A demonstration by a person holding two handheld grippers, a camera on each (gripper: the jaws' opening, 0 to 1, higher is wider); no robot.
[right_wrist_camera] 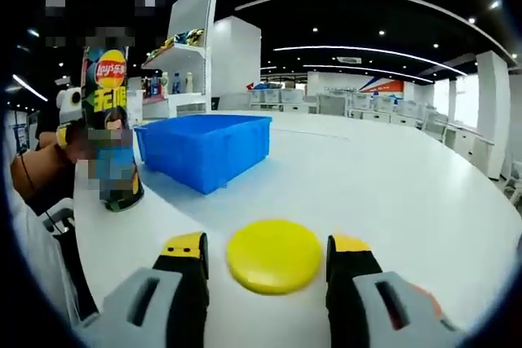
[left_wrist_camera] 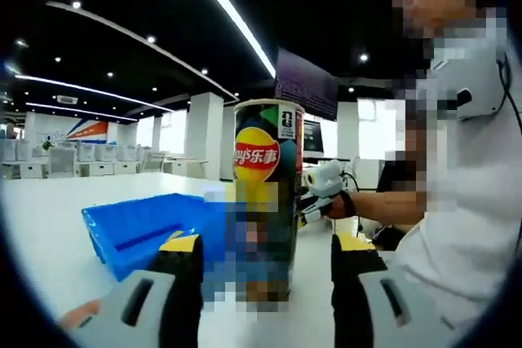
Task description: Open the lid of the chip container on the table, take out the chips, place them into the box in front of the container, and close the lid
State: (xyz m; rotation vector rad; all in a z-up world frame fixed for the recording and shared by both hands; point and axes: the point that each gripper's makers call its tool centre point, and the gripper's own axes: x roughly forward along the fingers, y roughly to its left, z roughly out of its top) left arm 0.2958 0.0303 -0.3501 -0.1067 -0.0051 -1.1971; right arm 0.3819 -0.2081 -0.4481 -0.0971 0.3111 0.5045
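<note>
Here, one lidless chip container (left_wrist_camera: 267, 193), one blue box (right_wrist_camera: 204, 147) and one yellow lid (right_wrist_camera: 274, 256) are seen, framed by spread left gripper (left_wrist_camera: 267, 262) and right gripper (right_wrist_camera: 267, 260).

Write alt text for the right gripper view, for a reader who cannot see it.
A round yellow plastic lid lies flat on the white table between the right gripper's open fingers. Beyond it to the left stands a tall dark cylindrical chip can, upright, with a blue rectangular plastic box beside it.
</note>
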